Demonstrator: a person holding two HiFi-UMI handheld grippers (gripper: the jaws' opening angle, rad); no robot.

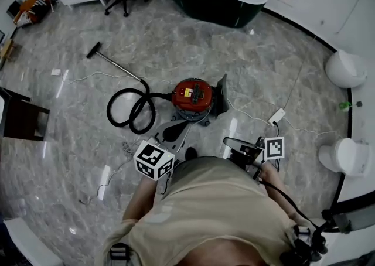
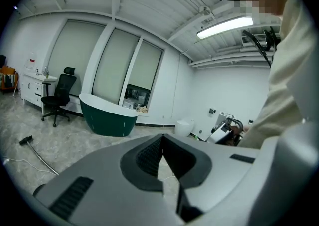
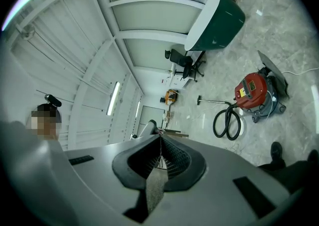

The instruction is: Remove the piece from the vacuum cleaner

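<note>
1 yellow label (image 1: 188,92) on red vac (image 1: 203,99)

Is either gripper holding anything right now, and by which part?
Nothing is held. The left gripper and the right gripper both have their jaws together and empty; the vacuum cleaner stands apart on the floor.

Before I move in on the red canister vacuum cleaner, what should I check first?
1. Left gripper empty, jaws together: ok.
2. Right gripper empty, jaws together: ok.
3. Red canister vacuum cleaner upright on the grey marble floor: ok.
4. Grippers within reach of it: not ok, both are held near the body.
5. Black hose coiled beside the vacuum and joined to it: ok.
6. Path free of the white power strip and its cable: not ok, likely trip risk.
</note>
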